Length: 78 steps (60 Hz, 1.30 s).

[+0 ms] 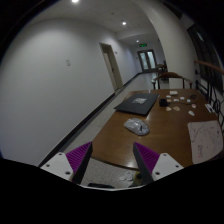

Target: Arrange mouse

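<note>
Tool (111,160) open, mouse (137,126) on table (115,140) beyond, laptop (135,103) farther

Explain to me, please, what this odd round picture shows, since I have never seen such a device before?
A person carries a hand-held grasping tool, and the camera rides on it, looking forward along its two fingers. Their purple pads appear at the bottom, standing apart with nothing between them. Beyond them lies a brown wooden table in a white-walled room. On it rest a grey computer mouse, a dark mouse mat farther off, and some white papers. The tool is open and holds nothing.
</note>
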Tool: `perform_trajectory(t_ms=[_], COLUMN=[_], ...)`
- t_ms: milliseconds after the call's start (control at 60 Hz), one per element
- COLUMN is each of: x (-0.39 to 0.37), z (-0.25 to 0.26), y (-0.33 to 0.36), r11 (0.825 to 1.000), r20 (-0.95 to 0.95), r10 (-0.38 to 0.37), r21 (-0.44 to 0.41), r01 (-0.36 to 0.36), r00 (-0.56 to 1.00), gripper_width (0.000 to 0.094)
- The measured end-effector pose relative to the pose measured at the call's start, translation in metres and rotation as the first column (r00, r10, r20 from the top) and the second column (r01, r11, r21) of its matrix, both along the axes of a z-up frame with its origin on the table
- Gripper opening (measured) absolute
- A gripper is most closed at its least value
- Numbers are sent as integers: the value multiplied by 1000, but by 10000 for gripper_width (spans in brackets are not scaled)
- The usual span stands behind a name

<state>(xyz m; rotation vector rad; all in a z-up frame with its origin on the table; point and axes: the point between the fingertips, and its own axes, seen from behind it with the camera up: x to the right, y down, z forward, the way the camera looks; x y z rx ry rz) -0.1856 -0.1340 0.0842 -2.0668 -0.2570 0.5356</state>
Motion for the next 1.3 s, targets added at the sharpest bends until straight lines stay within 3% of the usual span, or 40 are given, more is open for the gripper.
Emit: perform_trajectory(t_ms=[133,150,417,617,900,950,1033,1183,1300], x=[1,27,40,46,32,29,17,16,10], z=[-7,-13,-62,-98,-103,-103,-103,-100,-54], y=[29,29,122,165,225,230,231,221,193], r11=[999,999,998,992,993,994,997,997,998], r20=[94,112,324,343,335,334,327,324,269], r10=[-13,-12,-64,-43,-29,-18,21,25,59], r21=[35,39,3,-93,-100,-98,-80,-82,-7], r01=[10,8,67,80,66,54,5,1,-60], r00=[995,994,944,938,942,942,945,946,961], gripper_width=[843,844,844,844,834,803,514,356,332])
